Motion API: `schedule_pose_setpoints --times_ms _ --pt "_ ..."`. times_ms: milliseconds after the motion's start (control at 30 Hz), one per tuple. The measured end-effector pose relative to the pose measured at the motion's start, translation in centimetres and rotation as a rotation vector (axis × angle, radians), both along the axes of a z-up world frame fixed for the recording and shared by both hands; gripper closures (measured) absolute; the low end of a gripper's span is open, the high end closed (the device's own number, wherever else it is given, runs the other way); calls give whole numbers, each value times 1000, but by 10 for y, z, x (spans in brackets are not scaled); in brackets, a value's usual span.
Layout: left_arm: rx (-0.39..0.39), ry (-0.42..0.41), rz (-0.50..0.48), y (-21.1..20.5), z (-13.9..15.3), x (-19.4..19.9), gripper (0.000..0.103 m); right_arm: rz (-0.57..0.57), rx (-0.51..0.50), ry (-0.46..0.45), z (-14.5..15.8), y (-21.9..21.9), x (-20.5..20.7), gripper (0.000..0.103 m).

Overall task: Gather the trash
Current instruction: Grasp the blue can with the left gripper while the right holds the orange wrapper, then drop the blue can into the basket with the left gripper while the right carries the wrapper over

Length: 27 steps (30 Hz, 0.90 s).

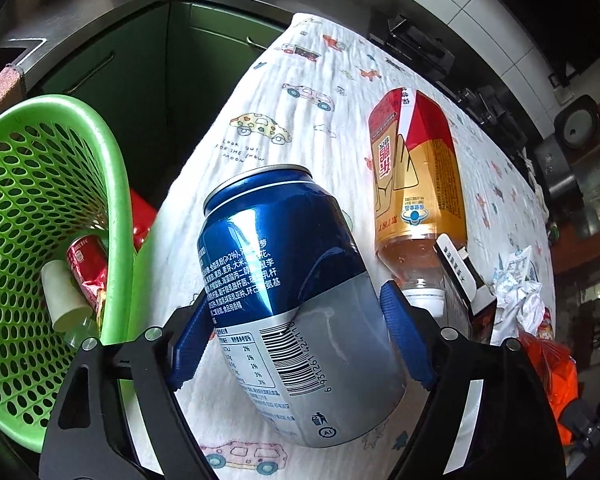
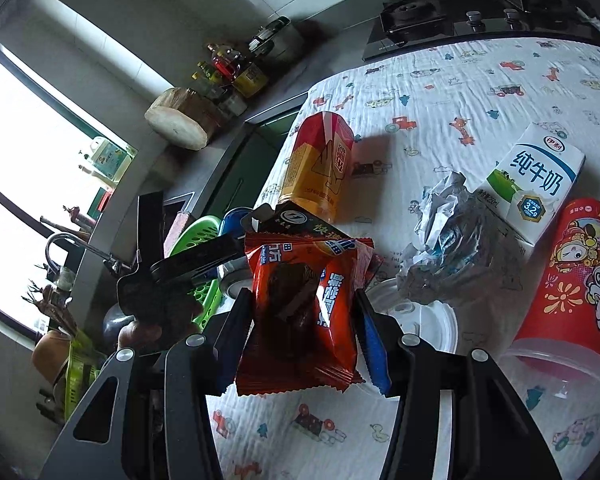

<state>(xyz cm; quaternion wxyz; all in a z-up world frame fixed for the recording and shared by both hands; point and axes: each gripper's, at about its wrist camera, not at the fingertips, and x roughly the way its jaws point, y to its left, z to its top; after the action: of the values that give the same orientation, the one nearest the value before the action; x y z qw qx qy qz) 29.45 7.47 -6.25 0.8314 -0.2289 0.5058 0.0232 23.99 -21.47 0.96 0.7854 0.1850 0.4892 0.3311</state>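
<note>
The green basket (image 1: 40, 208) fills the left wrist view's left side. At centre the left gripper (image 1: 296, 328) clasps a blue can (image 1: 296, 304) lying on the cloth (image 1: 268, 128). The right gripper (image 2: 304, 332) clenches an orange snack wrapper (image 2: 300, 312), mid-frame.

Small box (image 2: 300, 224) half hidden behind snack wrapper (image 2: 300, 312); print unreadable

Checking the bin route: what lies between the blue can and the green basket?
In the left wrist view, only bare printed cloth and the left claw's own finger separate the blue can from the green basket; no other trash.
</note>
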Motion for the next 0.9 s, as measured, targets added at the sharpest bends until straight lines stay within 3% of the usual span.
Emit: schedule_pose_setpoints --times_ms 333,567,733,900 --pt "27 -113 -54 23 43 -42 24 51 -8 -26 14 33 -12 53" --pt "126 -165 -9 73 63 -75 24 118 -6 -33 18 79 -15 53" --pt "186 -155 60 122 63 -91 24 175 -4 -31 16 119 -15 53" --pt "219 -109 124 166 45 -99 24 228 3 -19 12 159 -14 53"
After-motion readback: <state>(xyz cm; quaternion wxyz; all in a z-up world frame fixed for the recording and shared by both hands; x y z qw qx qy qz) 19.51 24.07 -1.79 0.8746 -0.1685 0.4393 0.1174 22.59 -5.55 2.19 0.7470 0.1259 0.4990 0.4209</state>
